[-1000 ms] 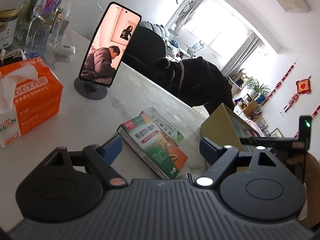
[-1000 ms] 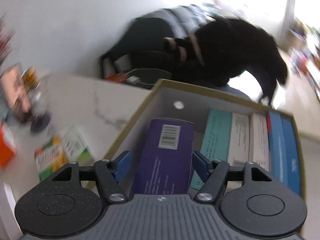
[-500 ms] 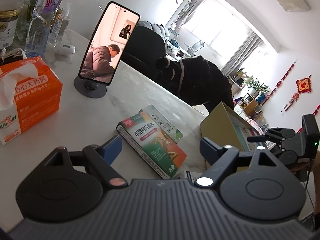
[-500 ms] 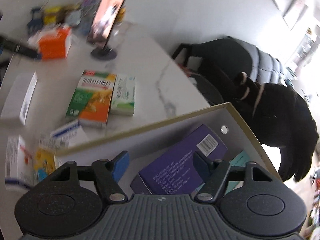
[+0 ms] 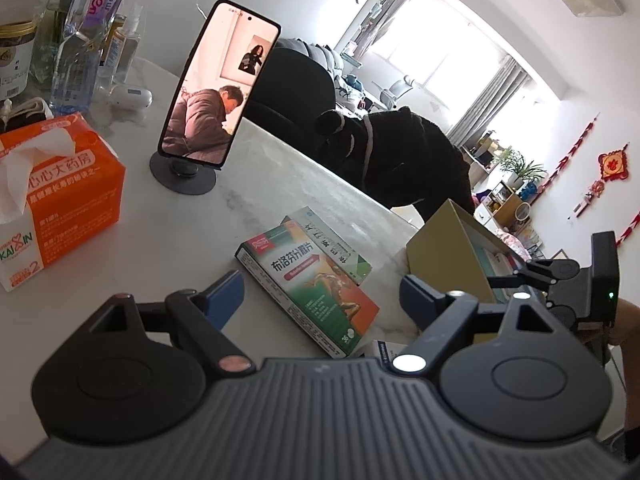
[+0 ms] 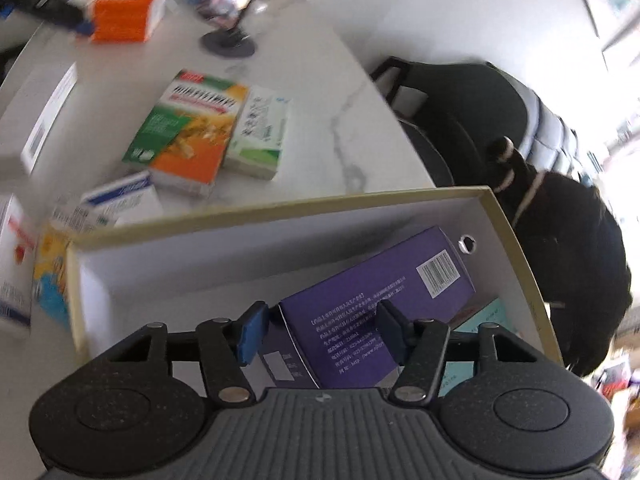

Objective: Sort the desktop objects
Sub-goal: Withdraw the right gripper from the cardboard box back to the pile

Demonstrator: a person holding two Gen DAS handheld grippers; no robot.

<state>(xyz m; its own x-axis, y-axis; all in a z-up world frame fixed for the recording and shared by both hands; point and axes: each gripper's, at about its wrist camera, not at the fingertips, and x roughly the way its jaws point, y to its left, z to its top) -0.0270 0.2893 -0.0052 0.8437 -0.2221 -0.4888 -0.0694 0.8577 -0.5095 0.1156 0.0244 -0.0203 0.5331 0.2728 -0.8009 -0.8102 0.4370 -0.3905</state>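
My right gripper (image 6: 320, 322) points down into an olive-rimmed storage box (image 6: 304, 208) with a white inside. A purple box (image 6: 380, 280) lies tilted in it, between my closing jaws. A gap shows at the left pad (image 6: 250, 330). Teal boxes (image 6: 480, 316) lie beside the purple one. My left gripper (image 5: 322, 296) hovers open and empty over the table, above a green-and-orange medicine box (image 5: 312, 280) that rests against a white-and-green box (image 5: 336, 244). The storage box (image 5: 440, 248) stands to its right.
An orange tissue box (image 5: 60, 200), a phone on a round stand (image 5: 216, 88) and bottles (image 5: 76, 60) crowd the far left. Several small medicine boxes (image 6: 120, 200) lie beside the storage box. A dark chair with a black coat (image 5: 400, 160) stands beyond the table edge.
The right wrist view has rolled, so the table now shows beyond the storage box. The right jaws have narrowed around the purple box. The left gripper has stayed put.
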